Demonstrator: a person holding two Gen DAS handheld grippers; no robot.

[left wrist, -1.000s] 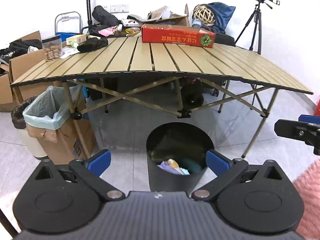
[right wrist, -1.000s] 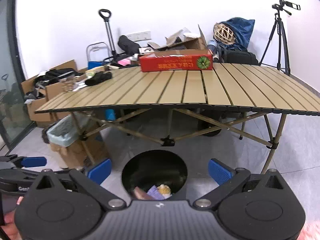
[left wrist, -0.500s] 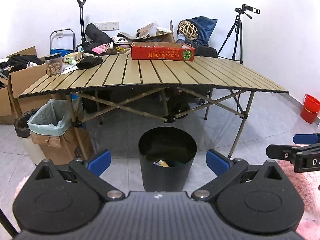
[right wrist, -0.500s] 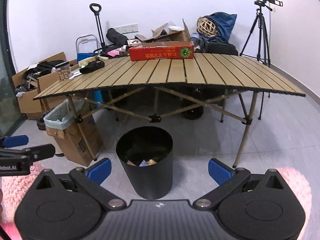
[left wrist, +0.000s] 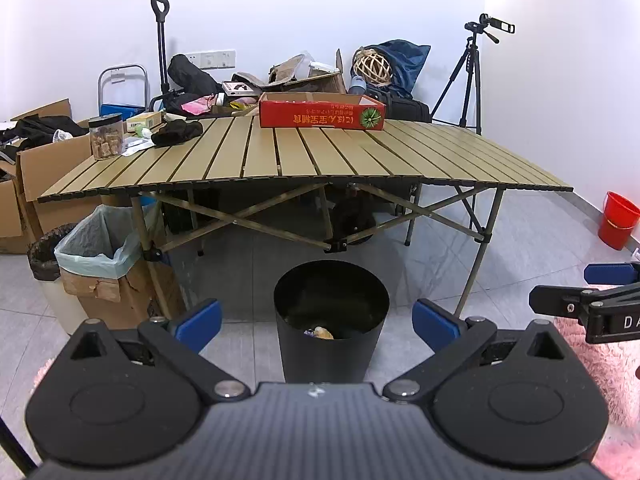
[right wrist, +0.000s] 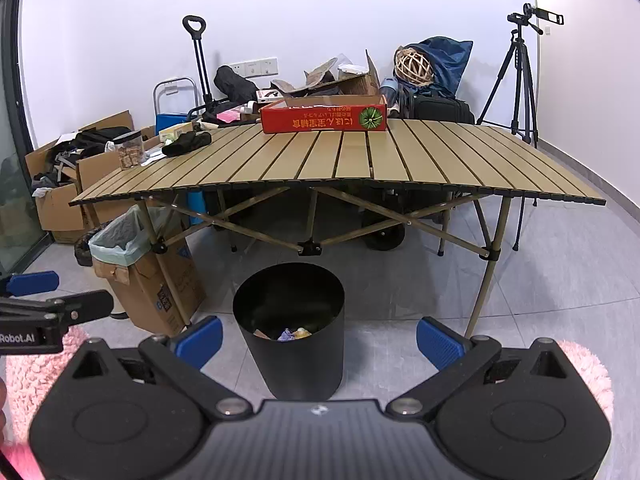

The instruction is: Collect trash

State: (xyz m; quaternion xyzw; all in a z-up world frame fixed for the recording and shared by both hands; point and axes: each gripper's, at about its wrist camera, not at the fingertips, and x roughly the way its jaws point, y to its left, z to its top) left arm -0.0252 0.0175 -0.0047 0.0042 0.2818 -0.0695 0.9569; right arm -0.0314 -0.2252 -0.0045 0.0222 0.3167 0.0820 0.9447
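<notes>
Trash bin [left wrist: 332, 320]: a plain black round bin with straight sides, standing on the grey tiled floor at 12 o'clock from both my claws, just in front of the folding tabletop's [left wrist: 304, 156] near edge.
Trash [right wrist: 294, 334]: a few crumpled scraps at the bottom of the bin, pale purple, yellow and orange; the bin's near wall cuts off most of the heap, so I cannot tell what each scrap is.
Left claw [left wrist: 318, 320]: my blue pads are spread wide and carry nothing; the bin shows between them.
Right claw [right wrist: 319, 336]: released as well, pads wide apart and bare, the bin a little to 11 o'clock of its middle.
Other claw in view: my right claw enters the left wrist view at 3 o'clock; my left one enters the right wrist view at 9 o'clock.
Tabletop load: a red carton [left wrist: 322, 115] at the far edge, a clear jar [left wrist: 105, 136] and a dark cloth [left wrist: 176, 133] at 10 o'clock.
Lined box [left wrist: 100, 268]: a cardboard box with a pale green bag, at 9 o'clock of the bin; its inside is hidden.
Pink rug [right wrist: 584, 368]: only fuzzy edges show behind my claws.
</notes>
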